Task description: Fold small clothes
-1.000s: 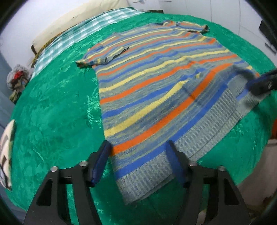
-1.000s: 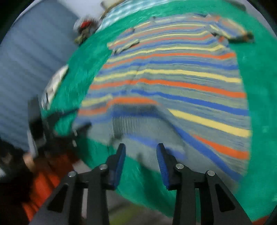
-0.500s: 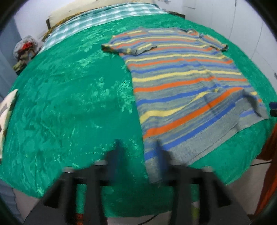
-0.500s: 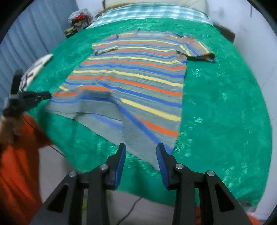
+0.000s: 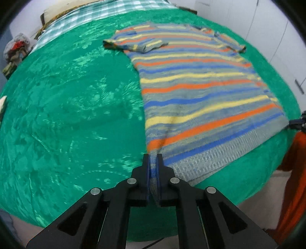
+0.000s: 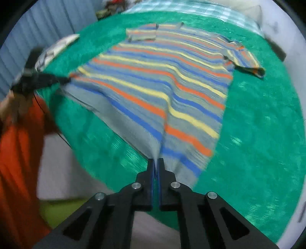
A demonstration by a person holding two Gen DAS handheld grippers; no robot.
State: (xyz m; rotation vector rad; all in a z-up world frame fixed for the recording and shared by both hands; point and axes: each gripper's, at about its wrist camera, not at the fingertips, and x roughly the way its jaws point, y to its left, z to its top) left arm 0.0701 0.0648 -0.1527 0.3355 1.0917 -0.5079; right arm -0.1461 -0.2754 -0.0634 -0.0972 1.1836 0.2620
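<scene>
A striped shirt (image 5: 193, 92) in grey, blue, orange and yellow lies spread flat on a green bedspread (image 5: 67, 115), collar end far from me. My left gripper (image 5: 152, 162) is shut on the shirt's near left hem corner. My right gripper (image 6: 156, 162) is shut on the shirt's (image 6: 162, 86) near right hem corner. The left gripper also shows in the right wrist view (image 6: 63, 80), gripping the opposite corner. The hem is lifted and pulled taut between the two grippers.
The green bedspread (image 6: 258, 134) covers a bed with a checkered sheet (image 5: 95, 17) at the head. A pile of clothes (image 5: 15, 47) sits at the far left. A folded cloth (image 6: 57, 47) lies near the bed's left edge. White cupboards (image 5: 277, 38) stand on the right.
Both grippers were open above the hem; each has dropped to a hem corner and shut on it. The hem is now lifted slightly.
</scene>
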